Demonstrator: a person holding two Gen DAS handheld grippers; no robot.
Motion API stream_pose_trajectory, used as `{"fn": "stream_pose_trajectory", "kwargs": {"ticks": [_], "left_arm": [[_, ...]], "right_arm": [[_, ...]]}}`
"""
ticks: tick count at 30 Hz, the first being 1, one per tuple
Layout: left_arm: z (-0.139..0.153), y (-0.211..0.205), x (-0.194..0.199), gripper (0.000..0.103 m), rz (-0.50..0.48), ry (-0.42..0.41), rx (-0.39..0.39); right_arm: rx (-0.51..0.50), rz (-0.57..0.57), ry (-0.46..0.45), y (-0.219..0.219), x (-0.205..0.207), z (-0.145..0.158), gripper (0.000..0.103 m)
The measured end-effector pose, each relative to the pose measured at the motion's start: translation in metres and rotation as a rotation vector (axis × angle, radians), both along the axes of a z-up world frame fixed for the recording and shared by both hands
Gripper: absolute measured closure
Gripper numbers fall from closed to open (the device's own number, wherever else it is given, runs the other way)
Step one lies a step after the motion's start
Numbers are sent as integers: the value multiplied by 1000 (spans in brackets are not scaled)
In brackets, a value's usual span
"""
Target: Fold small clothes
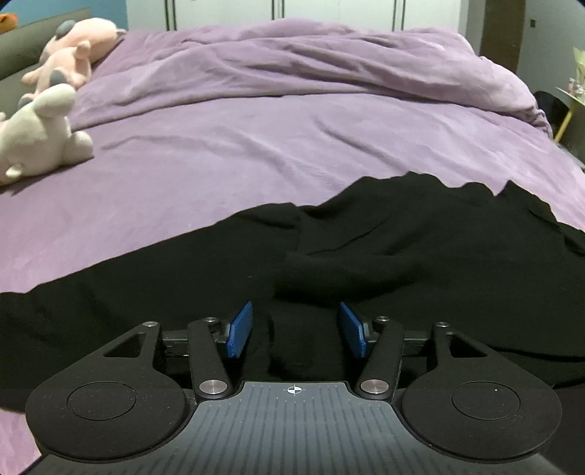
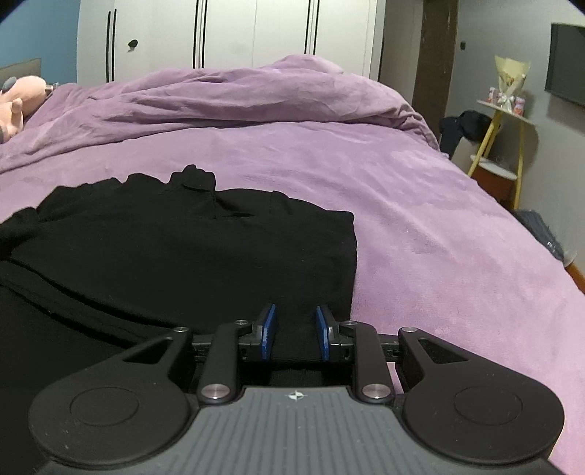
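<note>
A black garment (image 1: 365, 248) lies spread on the purple bed, rumpled with a fold running across its middle; it also shows in the right wrist view (image 2: 164, 248), where its right edge is straight. My left gripper (image 1: 296, 321) is open, its blue pads (image 1: 241, 329) wide apart just above the near part of the garment. My right gripper (image 2: 294, 325) is open with a narrower gap, its blue pads (image 2: 268, 329) low over the garment's near right corner. Neither holds cloth.
The purple bedsheet (image 1: 256, 153) has a bunched purple duvet (image 1: 310, 62) at the far side. A white plush toy (image 1: 44, 128) and a pink plush toy (image 1: 73, 51) lie at the far left. A yellow side table (image 2: 508, 120) stands right of the bed; white wardrobes (image 2: 226, 33) behind.
</note>
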State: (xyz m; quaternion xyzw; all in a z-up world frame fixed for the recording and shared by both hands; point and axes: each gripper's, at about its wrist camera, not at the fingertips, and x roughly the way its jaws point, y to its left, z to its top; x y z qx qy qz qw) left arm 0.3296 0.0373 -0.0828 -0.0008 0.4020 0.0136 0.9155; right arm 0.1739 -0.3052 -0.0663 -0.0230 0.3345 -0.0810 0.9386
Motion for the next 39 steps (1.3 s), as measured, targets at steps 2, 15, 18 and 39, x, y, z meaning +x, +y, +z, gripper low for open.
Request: {"fn": "stream_pose_trajectory", "kwargs": {"ticks": [2,15,18,39], "left_arm": [[2,1,-2,41,12,3,31],[52,62,-46,30,123,5,-12],[70,95,-79,24,136,-32,-86],[2,388,-163,50,846,-166,-730]], "right_arm": [[-23,2,2,4,0,0,81],[173,-54,50,15,-42,37,71],[297,-7,72,25,-86,41,59],[360,-95,142,57,-128,28,57]]}}
